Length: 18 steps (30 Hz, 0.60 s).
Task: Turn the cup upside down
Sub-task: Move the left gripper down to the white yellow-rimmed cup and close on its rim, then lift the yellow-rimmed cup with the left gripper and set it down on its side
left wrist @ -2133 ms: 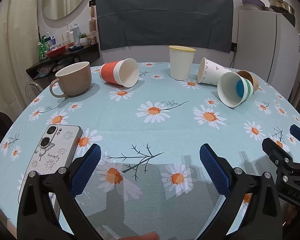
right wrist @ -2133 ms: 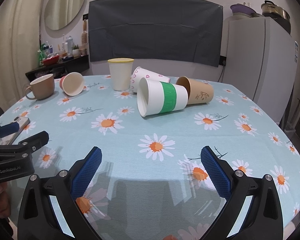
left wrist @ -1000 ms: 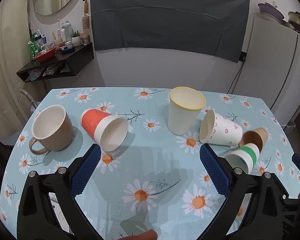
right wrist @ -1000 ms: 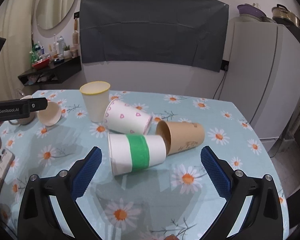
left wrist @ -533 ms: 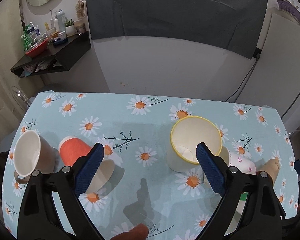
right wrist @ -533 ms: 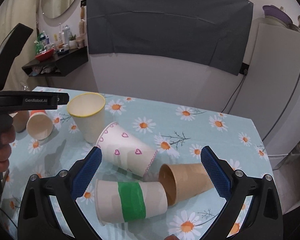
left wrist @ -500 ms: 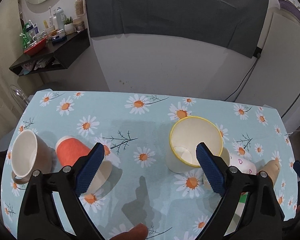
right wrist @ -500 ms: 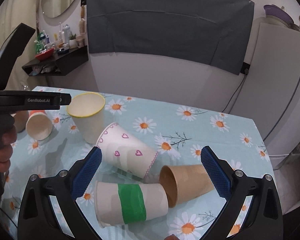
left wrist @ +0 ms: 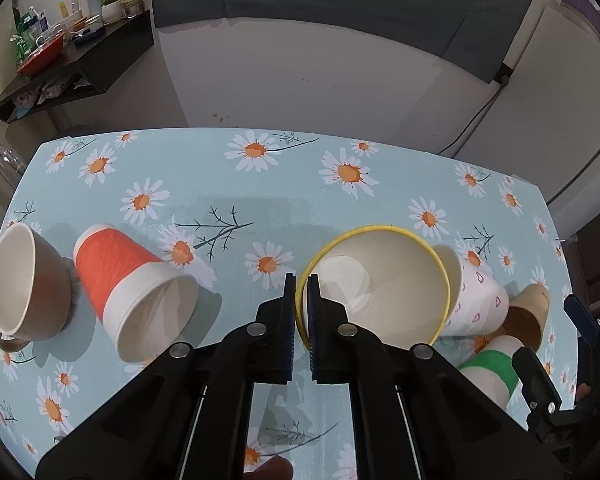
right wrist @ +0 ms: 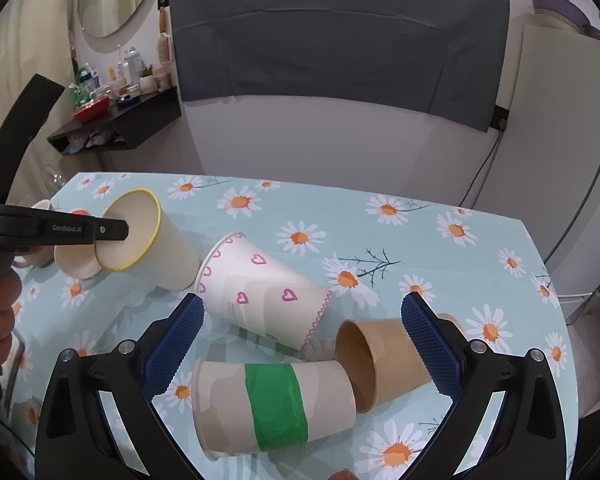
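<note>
Daisy tablecloth: left tongs pinch the tilted yellow-rimmed cup; right tongs gape wide.

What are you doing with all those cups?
The left tool is pinching the rim of the yellow-rimmed cup, one finger inside and one outside, and the cup is tipped over a bit. The right tool is open, above the heart cup, green-band cup and brown cup lying on the daisy tablecloth.
</note>
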Available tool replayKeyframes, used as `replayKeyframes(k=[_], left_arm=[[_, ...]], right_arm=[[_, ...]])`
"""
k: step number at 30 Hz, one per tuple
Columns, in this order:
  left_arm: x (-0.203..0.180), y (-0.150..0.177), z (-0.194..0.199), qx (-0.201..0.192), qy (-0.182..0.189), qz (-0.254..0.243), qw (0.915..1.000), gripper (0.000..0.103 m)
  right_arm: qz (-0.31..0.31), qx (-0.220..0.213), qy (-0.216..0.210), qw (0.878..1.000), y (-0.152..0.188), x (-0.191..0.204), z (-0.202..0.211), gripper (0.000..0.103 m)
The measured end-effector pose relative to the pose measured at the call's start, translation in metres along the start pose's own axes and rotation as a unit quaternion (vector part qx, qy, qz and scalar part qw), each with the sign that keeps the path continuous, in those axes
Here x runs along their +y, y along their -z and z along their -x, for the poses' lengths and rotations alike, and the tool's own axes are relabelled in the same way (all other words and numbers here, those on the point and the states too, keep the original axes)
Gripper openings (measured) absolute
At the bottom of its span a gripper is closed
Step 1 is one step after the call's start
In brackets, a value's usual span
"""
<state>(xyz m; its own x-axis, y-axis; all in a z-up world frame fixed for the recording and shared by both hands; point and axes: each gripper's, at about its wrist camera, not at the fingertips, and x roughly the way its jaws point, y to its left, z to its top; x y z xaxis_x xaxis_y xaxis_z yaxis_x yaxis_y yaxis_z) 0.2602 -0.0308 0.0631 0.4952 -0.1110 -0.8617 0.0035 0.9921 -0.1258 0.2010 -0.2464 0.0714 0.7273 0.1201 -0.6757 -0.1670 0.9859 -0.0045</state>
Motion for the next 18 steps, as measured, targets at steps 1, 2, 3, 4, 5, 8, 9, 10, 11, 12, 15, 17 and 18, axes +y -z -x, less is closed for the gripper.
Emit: replayKeyframes(k=[1, 2, 3, 4, 5, 8, 9, 10, 11, 12, 15, 17, 18], left_arm=[[0.001, 0.003, 0.006, -0.005, -0.004, -0.003, 1.0, 0.005], [0.001, 0.007, 0.012, -0.011, -0.01, -0.006, 0.9999, 0.005], [0.003, 0.011, 0.018, -0.016, -0.012, -0.009, 0.9998, 0.005], [0.004, 0.017, 0.024, -0.019, -0.012, -0.013, 0.9997, 0.005], [0.005, 0.022, 0.029, -0.022, -0.009, -0.015, 0.9996, 0.005], [0.008, 0.04, 0.047, -0.031, -0.006, -0.021, 0.9993, 0.005], [0.009, 0.048, 0.052, -0.034, -0.006, -0.025, 0.9991, 0.005], [0.01, 0.055, 0.058, -0.038, -0.004, -0.029, 0.9989, 0.005], [0.01, 0.063, 0.063, -0.041, -0.003, -0.032, 0.9986, 0.005], [0.011, 0.072, 0.068, -0.044, -0.003, -0.036, 0.9984, 0.005], [0.013, 0.102, 0.083, -0.057, -0.014, -0.052, 0.997, 0.005], [0.017, 0.125, 0.093, -0.074, -0.024, -0.058, 0.9953, 0.005], [0.018, 0.136, 0.098, -0.08, -0.028, -0.059, 0.9946, 0.005]], right_arm=[[0.0, -0.001, 0.0, 1.0, 0.001, 0.001, 0.003, 0.095], [0.0, -0.002, 0.0, 1.0, 0.002, 0.003, 0.006, 0.095], [0.002, -0.005, 0.001, 1.0, 0.004, 0.005, 0.01, 0.095], [0.004, -0.007, 0.002, 1.0, 0.005, 0.007, 0.014, 0.095], [0.005, -0.009, 0.002, 1.0, 0.007, 0.01, 0.019, 0.095], [0.009, -0.014, 0.005, 1.0, 0.017, 0.016, 0.033, 0.095], [0.009, -0.015, 0.005, 1.0, 0.021, 0.018, 0.038, 0.095], [0.008, -0.015, 0.004, 1.0, 0.026, 0.02, 0.043, 0.095], [0.008, -0.015, 0.004, 1.0, 0.031, 0.022, 0.048, 0.095], [0.008, -0.015, 0.004, 1.0, 0.036, 0.024, 0.052, 0.095], [0.009, -0.014, 0.007, 1.0, 0.054, 0.032, 0.066, 0.095], [0.008, -0.013, 0.007, 1.0, 0.065, 0.038, 0.074, 0.095], [0.008, -0.011, 0.007, 1.0, 0.072, 0.041, 0.078, 0.095]])
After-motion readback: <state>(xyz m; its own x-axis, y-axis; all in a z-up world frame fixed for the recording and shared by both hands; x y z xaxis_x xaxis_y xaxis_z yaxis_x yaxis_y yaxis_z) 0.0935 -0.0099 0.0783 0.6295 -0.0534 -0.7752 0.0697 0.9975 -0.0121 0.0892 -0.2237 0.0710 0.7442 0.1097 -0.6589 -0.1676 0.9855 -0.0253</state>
